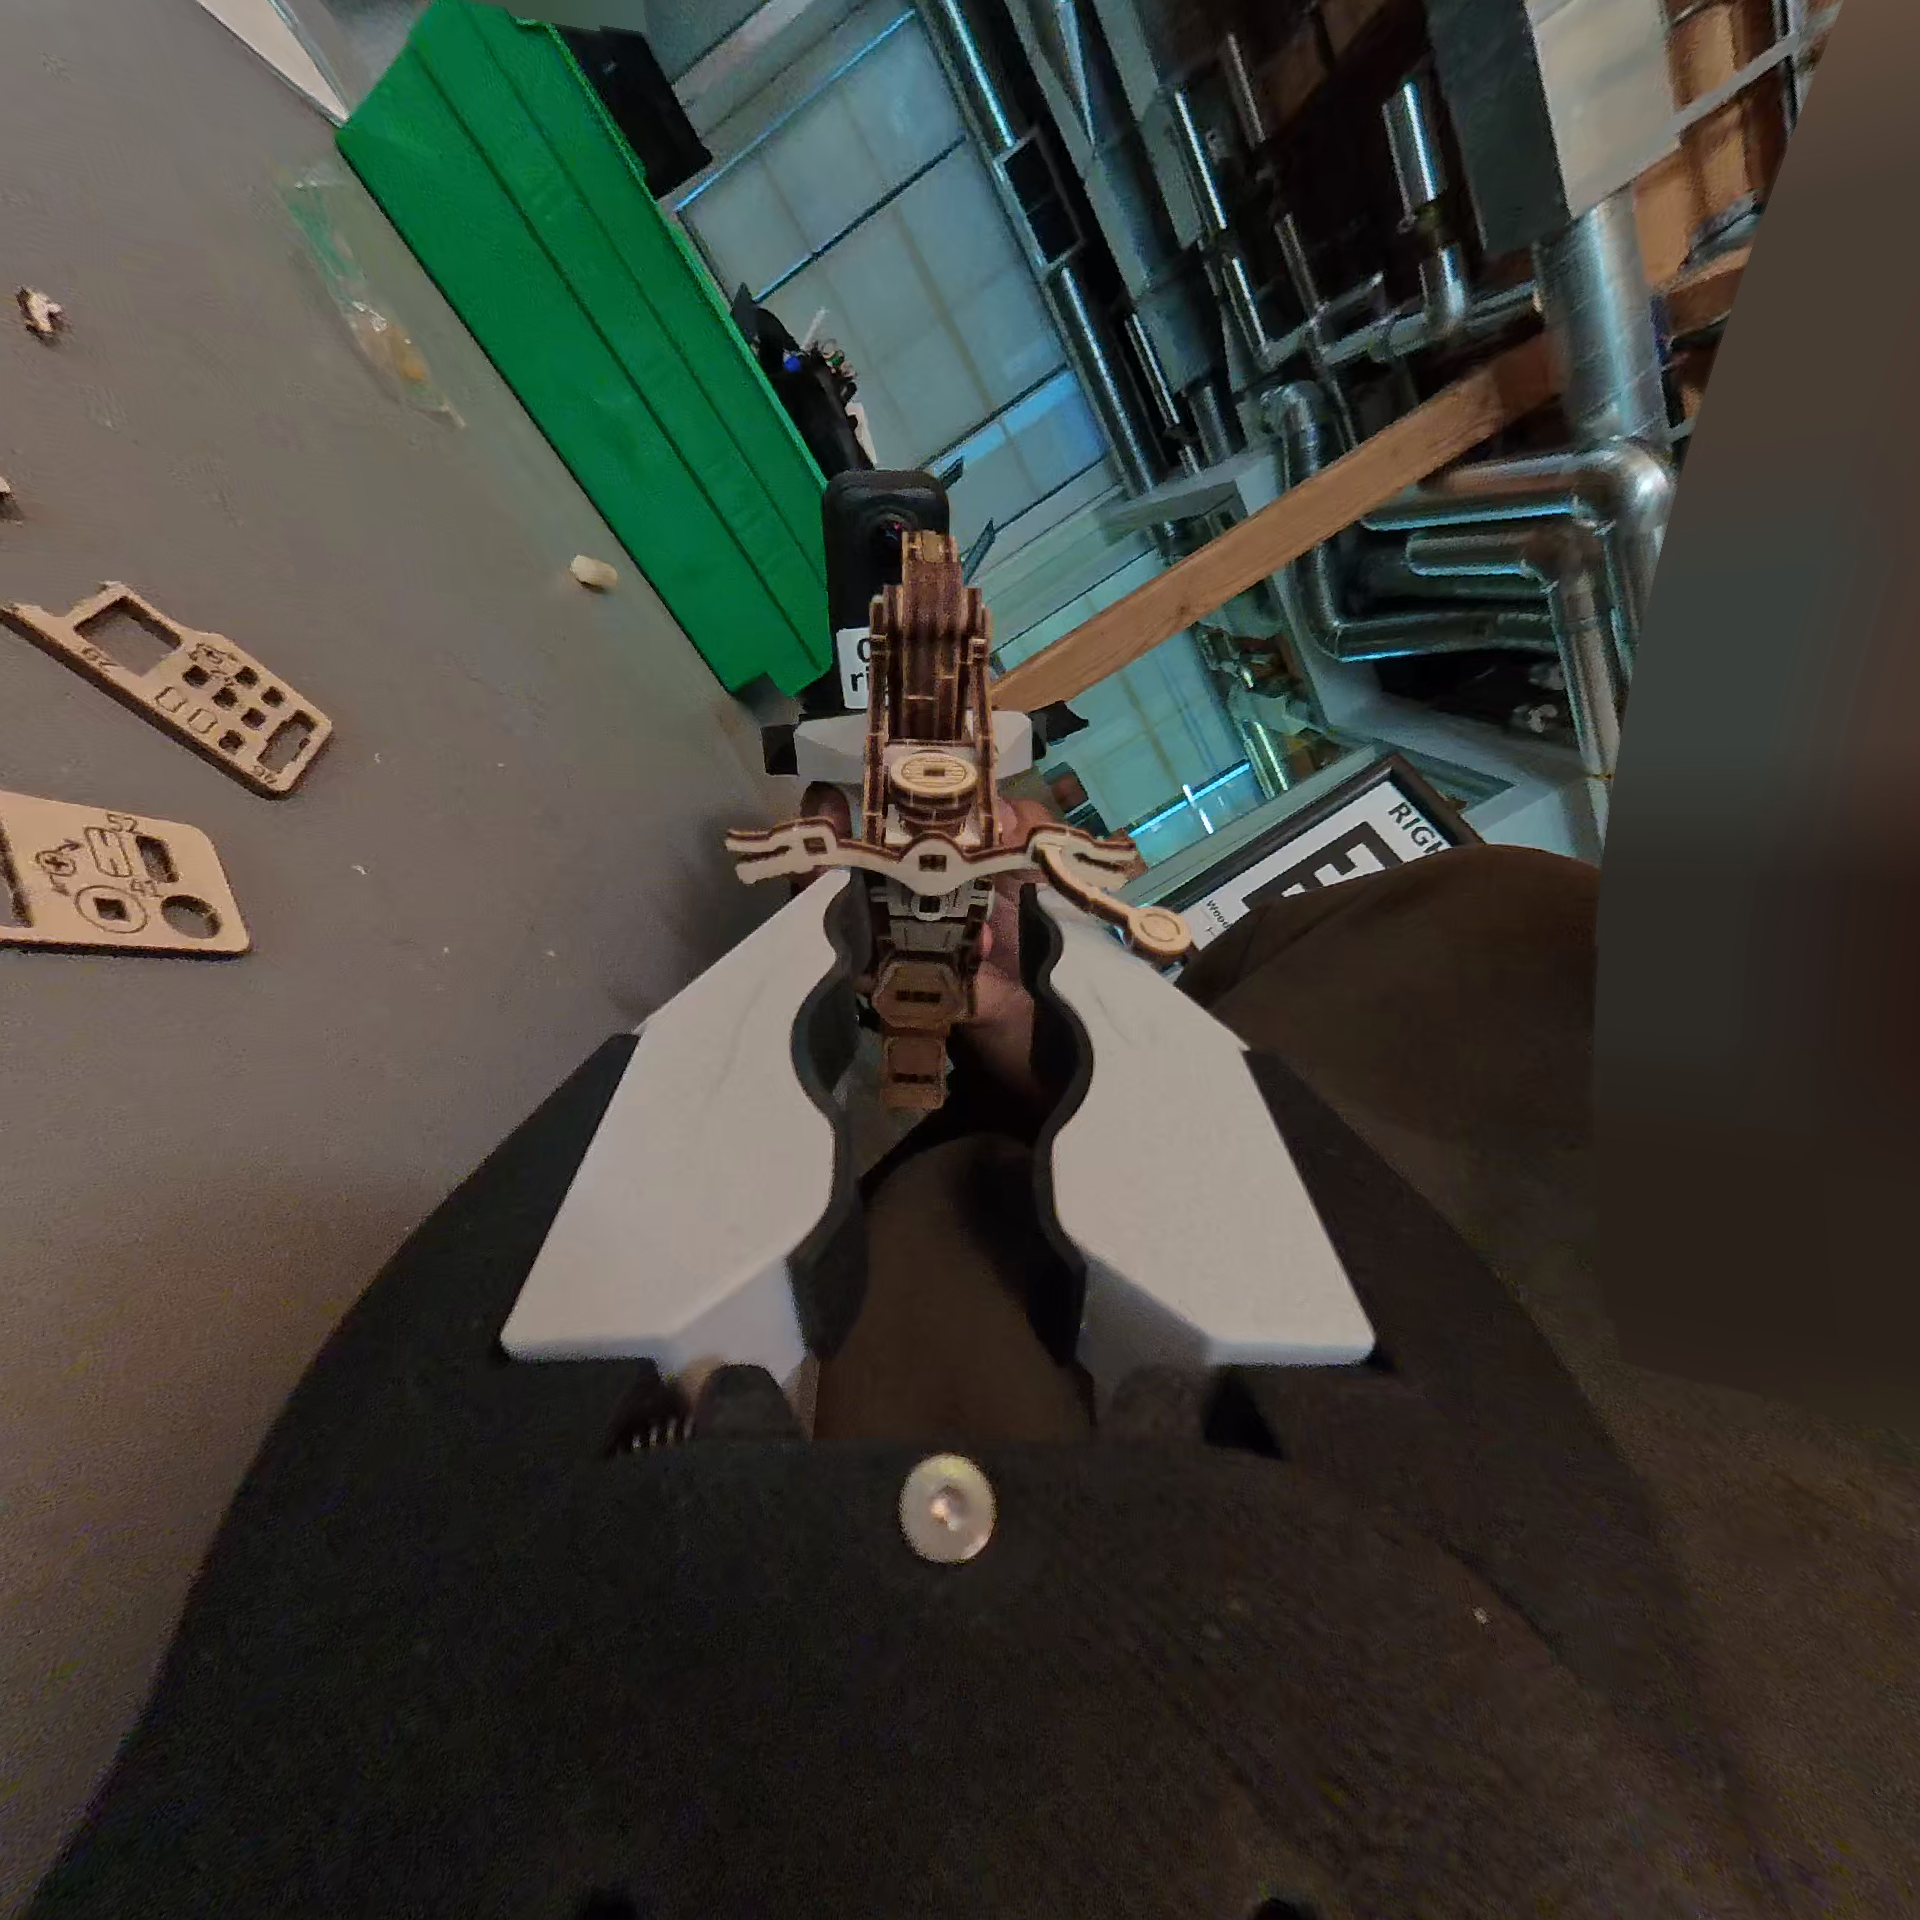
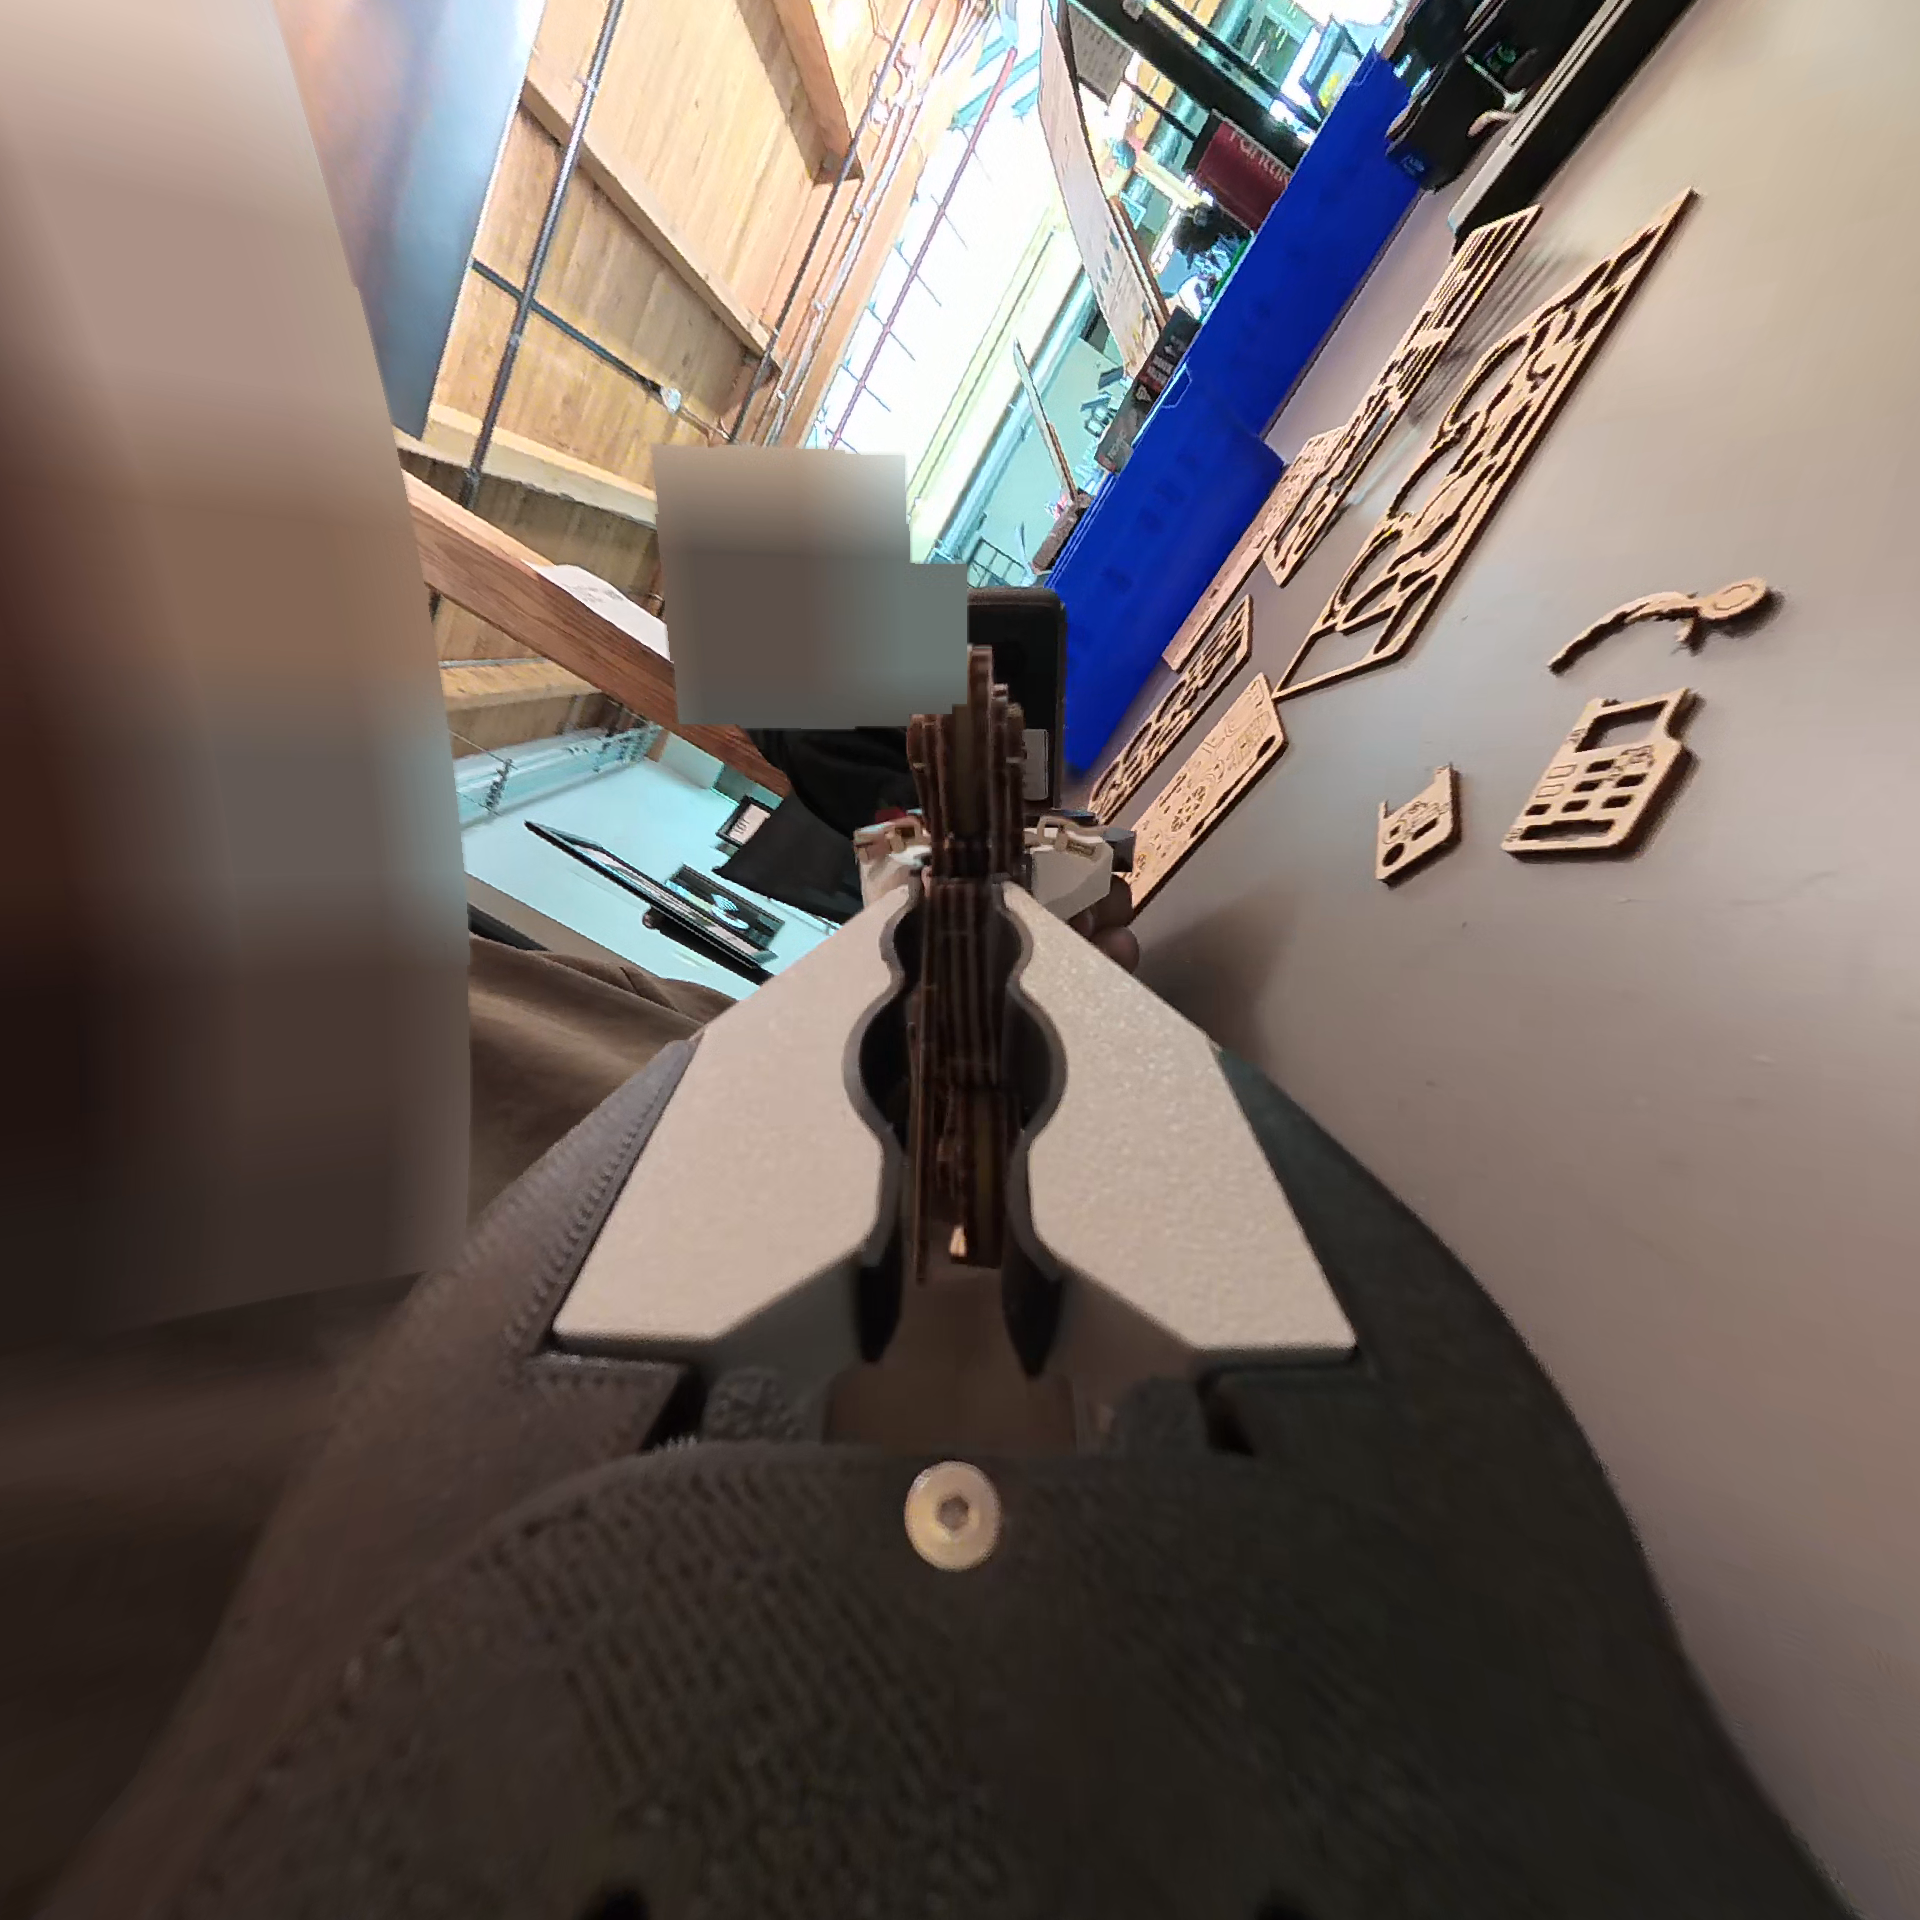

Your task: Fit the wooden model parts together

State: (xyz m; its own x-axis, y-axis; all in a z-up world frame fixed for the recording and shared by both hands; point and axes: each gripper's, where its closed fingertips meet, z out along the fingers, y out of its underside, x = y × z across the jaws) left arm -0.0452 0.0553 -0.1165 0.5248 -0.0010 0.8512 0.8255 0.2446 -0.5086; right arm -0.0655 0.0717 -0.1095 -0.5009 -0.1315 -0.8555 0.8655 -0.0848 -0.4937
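A: While both grippers are lifted above the grey table (image 2: 1455,1143), the wooden model (image 1: 925,831) hangs in the air between them, does it not?

B: Yes. The right gripper (image 2: 961,914) is closed narrow on the stacked dark layers of the model, which fill the gap between its white fingers (image 2: 1101,1039). The left gripper (image 1: 928,914) faces it from the other end. Its jaws stand close on both sides of the model's lower part, but whether they truly press it or only frame it, one cannot tell.

A: How far is the work?

B: It seems well advanced. The model already has many layers, a round part on top, and a light handlebar piece (image 1: 925,862) across it with a small mirror arm (image 1: 1132,920) on the right.

A: And what is left?

B: A similar curved arm piece (image 2: 1662,618) lies loose on the table at the right, beside two small cut frames (image 2: 1600,774). The big sheets (image 2: 1455,447) farther away look mostly emptied. Probably this arm goes on the other side of the handlebar.
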